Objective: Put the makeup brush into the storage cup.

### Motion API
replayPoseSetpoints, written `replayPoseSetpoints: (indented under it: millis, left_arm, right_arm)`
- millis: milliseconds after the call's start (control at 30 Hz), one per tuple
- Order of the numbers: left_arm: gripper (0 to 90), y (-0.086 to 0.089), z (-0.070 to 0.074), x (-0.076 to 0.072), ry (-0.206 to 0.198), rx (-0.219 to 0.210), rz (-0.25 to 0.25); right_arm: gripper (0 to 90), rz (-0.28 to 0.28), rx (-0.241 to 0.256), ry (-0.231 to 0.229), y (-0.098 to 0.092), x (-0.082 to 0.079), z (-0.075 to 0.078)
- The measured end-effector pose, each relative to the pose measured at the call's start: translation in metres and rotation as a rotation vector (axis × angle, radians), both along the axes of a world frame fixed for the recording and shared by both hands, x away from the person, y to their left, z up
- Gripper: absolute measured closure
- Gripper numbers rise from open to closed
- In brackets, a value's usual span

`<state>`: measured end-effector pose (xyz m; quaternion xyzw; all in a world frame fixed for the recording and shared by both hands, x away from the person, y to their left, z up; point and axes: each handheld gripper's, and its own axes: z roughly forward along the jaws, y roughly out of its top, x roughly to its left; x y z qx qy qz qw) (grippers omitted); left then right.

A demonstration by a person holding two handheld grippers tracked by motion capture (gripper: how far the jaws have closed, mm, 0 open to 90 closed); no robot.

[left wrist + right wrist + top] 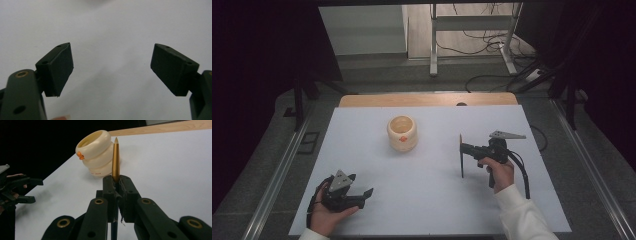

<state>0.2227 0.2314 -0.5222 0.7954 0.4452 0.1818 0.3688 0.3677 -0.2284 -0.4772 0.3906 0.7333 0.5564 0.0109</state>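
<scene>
Cup (402, 133) mid-table (427, 200), pencil (461, 156) to its right (left gripper (357, 191) front-left).

From the high view we look forward and down on the whole table (427, 210), with the floor beyond its far edge. The left tool (112, 67) carries a camera that sits very close to the table top, facing the white sheet between its two spread jaws. The right tool (117, 195) carries one that looks low along its jaws toward the far left, taking in the pot (96, 153) and the left tool (17, 190). The pot (402, 132) and both tools also appear in the high view.
</scene>
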Motion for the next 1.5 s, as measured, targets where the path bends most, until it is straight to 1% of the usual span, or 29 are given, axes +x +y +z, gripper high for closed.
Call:
replayPoseSetpoints:
  millis: [100,233,267,467,500,767,900,967,1000,1100,1133,1200,1233,1267,1300,1333,1367,1433,1467,1500]
  left_arm:
    - [19.0,0.0,0.0,0.0,0.0,0.002,-0.001]
    - [18.9,-0.001,0.0,0.0,-0.001,0.003,0.0]
    - [19.0,-0.001,0.0,0.0,-0.001,0.006,-0.001]
    - [18.9,-0.001,0.0,0.0,0.0,0.005,-0.001]
    - [18.9,-0.001,0.0,0.0,0.0,0.005,0.0]
    - [19.0,-0.003,0.001,0.001,-0.004,0.008,0.001]
    - [19.0,-0.006,0.003,0.002,-0.007,-0.001,0.005]
    - [19.0,-0.012,0.006,0.005,-0.005,-0.007,0.009]
    - [19.0,-0.012,0.006,0.005,-0.005,-0.007,0.009]
    - [18.9,-0.021,0.013,0.009,-0.01,-0.037,-0.016]
    - [18.9,-0.021,0.013,0.009,-0.01,-0.037,-0.016]
    - [18.9,-0.03,0.017,0.014,-0.005,-0.067,-0.038]
    - [18.9,-0.03,0.017,0.014,-0.005,-0.067,-0.038]
    - [18.9,-0.037,0.019,0.018,0.001,-0.082,-0.053]
    - [18.9,-0.037,0.019,0.018,0.001,-0.082,-0.053]
    - [18.9,-0.043,0.021,0.022,-0.001,-0.09,-0.063]
    - [18.9,-0.043,0.021,0.022,-0.001,-0.09,-0.063]
    - [18.9,-0.056,0.025,0.029,0.0,-0.107,-0.091]
    - [18.9,-0.056,0.025,0.029,0.0,-0.107,-0.091]
    - [18.9,-0.06,0.027,0.03,-0.002,-0.108,-0.101]
  right_arm:
    - [84.4,0.014,0.028,0.009,0.002,-0.001,-0.001]
    - [84.5,0.024,0.036,0.012,0.005,-0.002,-0.003]
    - [84.4,0.032,0.048,0.013,0.006,-0.002,-0.004]
    - [84.4,0.035,0.063,0.013,0.006,-0.003,-0.003]
    - [84.4,0.032,0.076,0.016,0.005,-0.003,-0.003]
    - [84.4,0.017,0.082,0.008,0.003,-0.003,-0.004]
    - [84.4,0.014,0.08,0.003,0.002,-0.003,-0.003]
    - [84.5,0.013,0.08,0.001,0.002,-0.003,-0.004]
    - [84.5,0.013,0.08,0.001,0.002,-0.003,-0.004]
    - [84.4,0.01,0.083,0.001,0.003,-0.003,-0.004]
    - [84.4,0.01,0.083,0.001,0.003,-0.003,-0.004]
    - [84.4,0.012,0.081,0.0,0.004,-0.003,-0.004]
    - [84.4,0.012,0.081,0.0,0.004,-0.003,-0.004]
    - [84.4,0.012,0.083,-0.001,0.004,-0.003,-0.005]
    - [84.4,0.012,0.083,-0.001,0.004,-0.003,-0.005]
    - [84.4,0.013,0.086,-0.003,0.005,-0.003,-0.005]
    - [84.4,0.013,0.086,-0.003,0.005,-0.003,-0.005]
    - [84.4,0.011,0.086,-0.004,0.005,-0.004,-0.005]
    - [84.4,0.011,0.088,-0.004,0.005,-0.004,-0.005]
    - [84.4,0.011,0.088,-0.004,0.005,-0.004,-0.005]
